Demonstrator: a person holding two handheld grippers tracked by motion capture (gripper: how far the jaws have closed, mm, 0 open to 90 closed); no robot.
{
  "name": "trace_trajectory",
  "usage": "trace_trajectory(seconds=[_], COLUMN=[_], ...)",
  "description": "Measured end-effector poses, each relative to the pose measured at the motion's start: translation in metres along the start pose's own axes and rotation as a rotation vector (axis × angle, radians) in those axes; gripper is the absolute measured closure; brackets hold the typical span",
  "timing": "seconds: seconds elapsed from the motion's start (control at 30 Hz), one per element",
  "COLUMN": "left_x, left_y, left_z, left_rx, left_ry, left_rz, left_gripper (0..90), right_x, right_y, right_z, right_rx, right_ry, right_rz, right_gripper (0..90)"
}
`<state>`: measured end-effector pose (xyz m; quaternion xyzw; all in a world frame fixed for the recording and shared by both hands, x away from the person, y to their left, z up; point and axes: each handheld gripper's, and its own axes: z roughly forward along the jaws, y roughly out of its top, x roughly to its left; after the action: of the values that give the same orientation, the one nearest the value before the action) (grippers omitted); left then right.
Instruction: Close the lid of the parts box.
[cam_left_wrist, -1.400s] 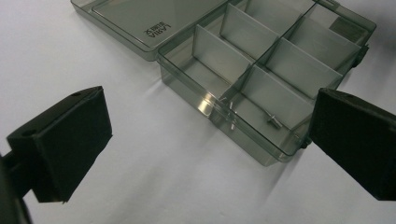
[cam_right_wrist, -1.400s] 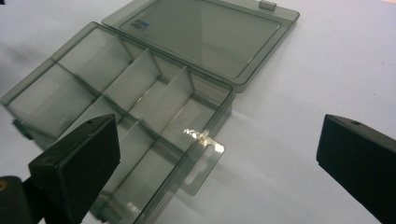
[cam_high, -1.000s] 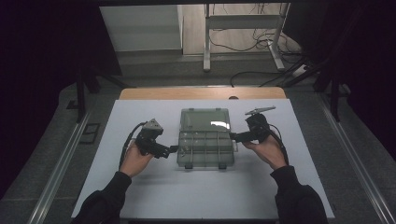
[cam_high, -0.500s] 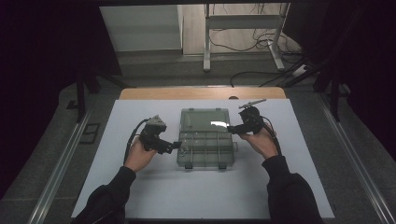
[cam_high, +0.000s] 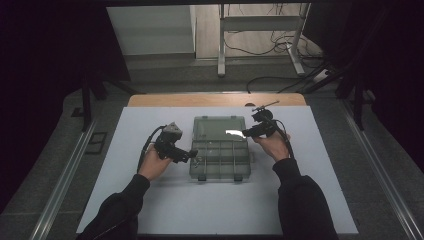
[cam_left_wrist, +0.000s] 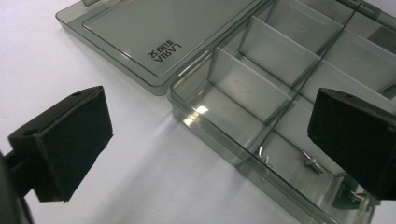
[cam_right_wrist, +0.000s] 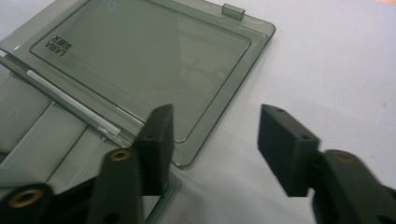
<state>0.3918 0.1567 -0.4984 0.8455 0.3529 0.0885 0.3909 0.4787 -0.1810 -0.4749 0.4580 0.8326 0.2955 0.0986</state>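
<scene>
- organiser box (cam_high: 220, 159): smoky clear plastic, lies open and flat on the white table (cam_high: 150, 210); compartment tray is the half nearer the person, lid (cam_high: 220, 128) is folded back flat on the table behind the tray, joined at the hinge line
- lid, left gripper view (cam_left_wrist: 154, 32): inner face up, printed brand mark near its corner by the tray; small latch tab on its far edge, seen in the right gripper view (cam_right_wrist: 233, 10)
- tray, left gripper view (cam_left_wrist: 261, 93): split by upright dividers into rows of cells; a few small metal screws (cam_left_wrist: 309, 161) lie in a cell at the tray's near-left corner (count unclear, blurred)
- left gripper (cam_high: 192, 156): at the tray's left edge, pointing in toward the box; its own view has the jaws spread wide with nothing clamped; one pad (cam_left_wrist: 70, 140) is over bare table outside the tray, the other over the tray's corner cells; whether either touches the box I can't tell
- right gripper (cam_high: 246, 133): at the box's right side, level with the hinge; jaws have just been closing, a clear gap remains; in its own view the lid's right edge and corner (cam_right_wrist: 224, 112) sit in that gap, pads not pressing on it
- both hands hold the grippers from the person's side of the box; dark sleeves (cam_high: 300, 200) come in below it
</scene>
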Motion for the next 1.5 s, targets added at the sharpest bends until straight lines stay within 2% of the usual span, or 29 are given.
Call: trace_trajectory(seconds=[0.2,0.37,0.47,0.57,0.8,0.97,1.13,1.33,1.5], left_x=[0.004,0.007,0.007,0.008,0.012,0.013,0.013,0.015,0.016], left_y=[-0.002,-0.003,-0.003,-0.003,-0.005,-0.006,-0.005,-0.006,-0.007], left_z=[0.002,0.003,0.002,0.0,-0.006,-0.005,-0.006,-0.007,-0.007], left_rx=[-0.017,-0.016,-0.019,-0.018,-0.034,-0.028,-0.03,-0.033,-0.033], left_ry=[-0.01,-0.007,-0.005,0.004,0.016,0.018,0.02,0.03,0.031], left_rz=[-0.018,-0.019,-0.021,-0.017,-0.038,-0.037,-0.037,-0.05,-0.056], left_gripper=[0.4,0.4,0.4,0.3,0.4,0.4,0.3,0.2,0.3], right_x=[0.002,0.003,0.005,0.006,0.008,0.012,0.014,0.02,0.02], right_y=[0.003,0.004,0.006,0.008,0.011,0.012,0.013,0.015,0.017], right_z=[0.011,0.019,0.023,0.025,0.026,0.027,0.028,0.031,0.033], right_rx=[0.03,0.052,0.069,0.082,0.097,0.103,0.092,0.091,0.089], right_ry=[-0.023,-0.037,-0.064,-0.075,-0.092,-0.118,-0.109,-0.106,-0.101], right_rz=[0.004,-0.004,-0.002,0.027,0.08,0.076,0.082,0.058,0.046], right_gripper=[66.2,71.0,73.3,76.5,79.3,81.2,83.6,86.3,84.8])
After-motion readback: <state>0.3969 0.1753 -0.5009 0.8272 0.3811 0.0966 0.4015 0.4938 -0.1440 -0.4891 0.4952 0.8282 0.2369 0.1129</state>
